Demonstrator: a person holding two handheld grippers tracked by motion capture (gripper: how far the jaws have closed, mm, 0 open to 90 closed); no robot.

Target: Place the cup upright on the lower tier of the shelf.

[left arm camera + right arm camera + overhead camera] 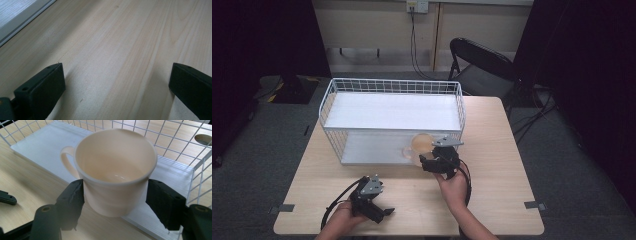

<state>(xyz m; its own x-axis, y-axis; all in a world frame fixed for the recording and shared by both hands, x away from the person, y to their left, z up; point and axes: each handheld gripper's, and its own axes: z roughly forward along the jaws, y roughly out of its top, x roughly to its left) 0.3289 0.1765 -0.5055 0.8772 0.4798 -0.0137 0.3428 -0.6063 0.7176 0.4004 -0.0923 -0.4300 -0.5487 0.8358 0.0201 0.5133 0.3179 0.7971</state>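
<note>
The cream mug [113,170] stood upright at the front edge of the wire rack's lower shelf [40,147], squarely between the right gripper [115,197] jaws, which pressed its sides (handle pointing away leftward). The left gripper [116,82] rested apart, open, on the table [120,37].

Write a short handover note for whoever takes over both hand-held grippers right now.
Right hand-held gripper: jaws on either side of the cream mug, both pads against its wall; grip looks just made.
Left hand-held gripper: open, nothing between its jaws, low over the wooden table at the near left.
Mug: upright, nothing inside, handle to the left in the right gripper view, at the front right edge of the white wire rack, by its lower shelf.
Done: mug reached and gripped.
Left: whether it goes into or out of the rack cannot be told; move it carefully.
</note>
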